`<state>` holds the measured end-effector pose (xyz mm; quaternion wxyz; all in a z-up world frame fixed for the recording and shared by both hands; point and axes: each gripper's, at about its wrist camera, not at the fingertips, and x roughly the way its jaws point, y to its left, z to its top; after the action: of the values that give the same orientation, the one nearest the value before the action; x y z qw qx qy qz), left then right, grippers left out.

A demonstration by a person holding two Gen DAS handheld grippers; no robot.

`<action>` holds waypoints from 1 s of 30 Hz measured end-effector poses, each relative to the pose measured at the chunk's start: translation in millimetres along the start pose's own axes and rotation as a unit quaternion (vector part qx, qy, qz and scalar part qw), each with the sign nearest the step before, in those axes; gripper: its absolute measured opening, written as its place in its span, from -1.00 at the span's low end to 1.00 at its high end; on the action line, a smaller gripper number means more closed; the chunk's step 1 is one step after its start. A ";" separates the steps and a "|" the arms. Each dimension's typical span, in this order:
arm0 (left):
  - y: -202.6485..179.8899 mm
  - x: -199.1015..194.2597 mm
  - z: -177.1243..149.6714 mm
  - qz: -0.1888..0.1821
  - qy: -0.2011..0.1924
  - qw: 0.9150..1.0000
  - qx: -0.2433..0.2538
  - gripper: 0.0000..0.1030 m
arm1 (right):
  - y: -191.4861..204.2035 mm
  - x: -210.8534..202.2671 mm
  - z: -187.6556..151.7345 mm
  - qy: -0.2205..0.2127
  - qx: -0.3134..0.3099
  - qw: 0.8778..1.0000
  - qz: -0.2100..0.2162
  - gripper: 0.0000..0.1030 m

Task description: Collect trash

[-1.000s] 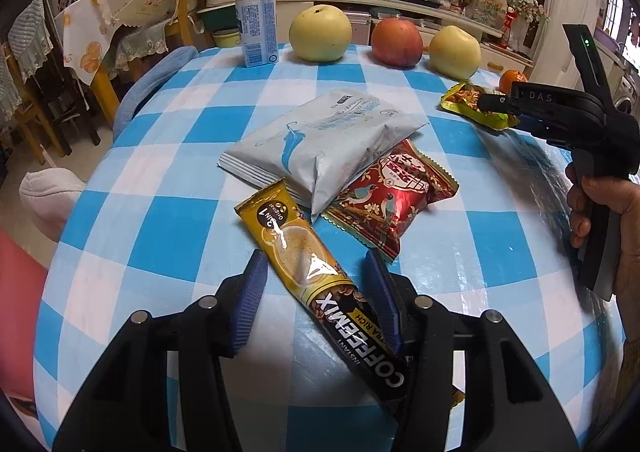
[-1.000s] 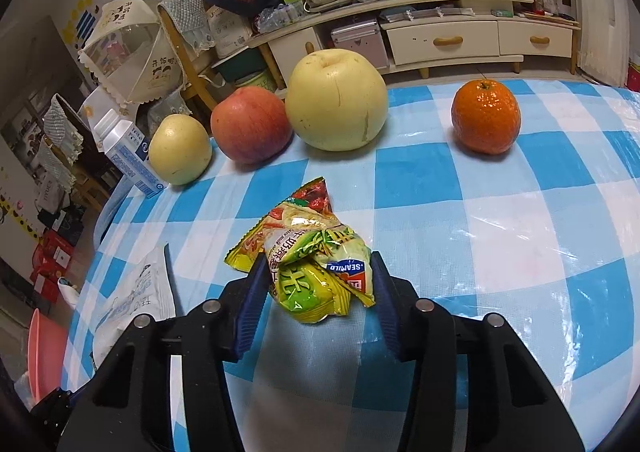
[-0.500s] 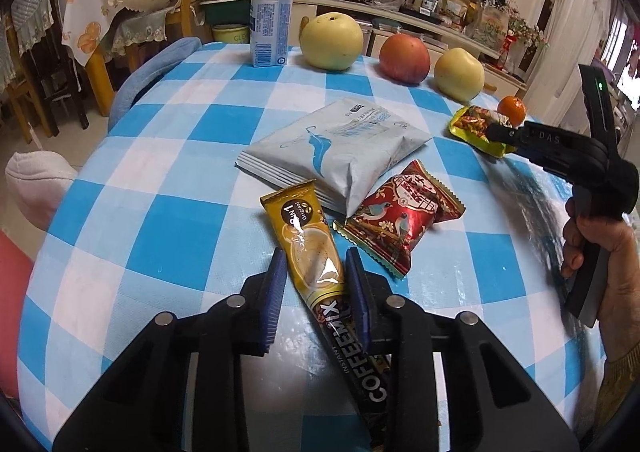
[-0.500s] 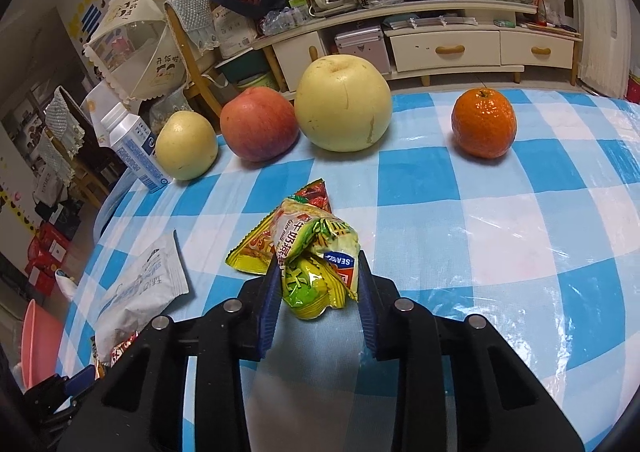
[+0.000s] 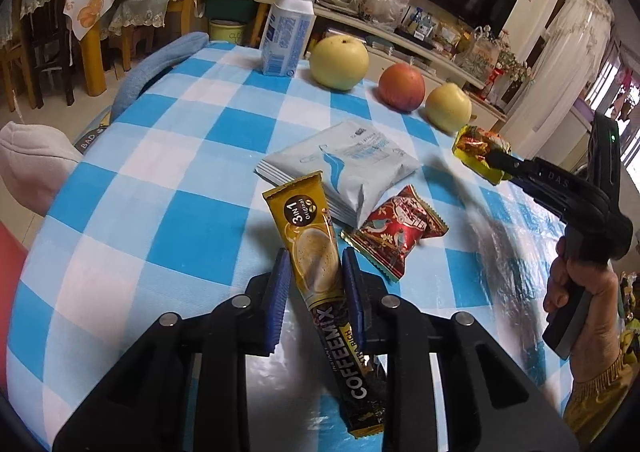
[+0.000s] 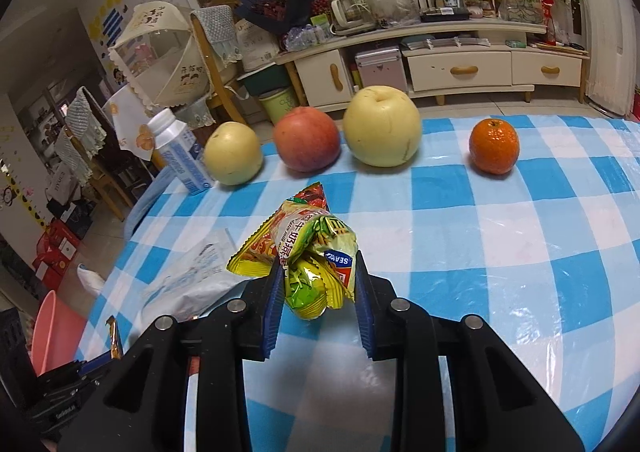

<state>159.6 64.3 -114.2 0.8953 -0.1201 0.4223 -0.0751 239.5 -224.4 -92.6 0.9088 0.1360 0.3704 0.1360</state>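
A gold COFFEEMIX sachet [image 5: 304, 220] lies lengthwise between the blue pads of my left gripper [image 5: 316, 288]. The jaws are closing and pinch it, and its far end is raised off the checked tablecloth [image 5: 180, 220]. My right gripper [image 6: 318, 288] is closing too, its pads squeezing a crumpled yellow-green snack wrapper [image 6: 308, 240] held above the cloth. The left wrist view shows that gripper [image 5: 494, 162] and wrapper [image 5: 474, 142] at the right, a hand on the handle. A white-blue pouch [image 5: 344, 168] and a red wrapper [image 5: 396, 232] lie on the table between them.
Along the far side stand a milk bottle [image 5: 286, 40], a large pear [image 5: 339, 62], an apple [image 5: 401, 86] and a small pear [image 5: 448, 112]; an orange [image 6: 494, 146] sits further right. A pink basin [image 6: 48, 336] stands on the floor past the table's left edge.
Both pairs of jaws have narrowed from wide apart onto their wrappers. The sachet and the snack wrapper have come up off the cloth with the grippers.
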 end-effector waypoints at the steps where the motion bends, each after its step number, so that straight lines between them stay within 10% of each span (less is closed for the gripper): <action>1: 2.4 -3.7 0.9 -0.001 -0.004 1.000 -0.002 -0.45 | 4.3 -2.5 -0.3 -0.001 -0.002 1.000 0.005 -0.36; 30: 44.0 -72.5 11.7 0.020 -0.081 0.997 0.001 -0.46 | 159.8 -45.2 -76.7 0.010 -0.102 0.993 0.062 -0.36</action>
<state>124.2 125.4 -65.7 0.9279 -0.1162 0.3510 -0.0475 130.5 -81.0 -61.0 0.9039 0.0640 0.3547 0.2303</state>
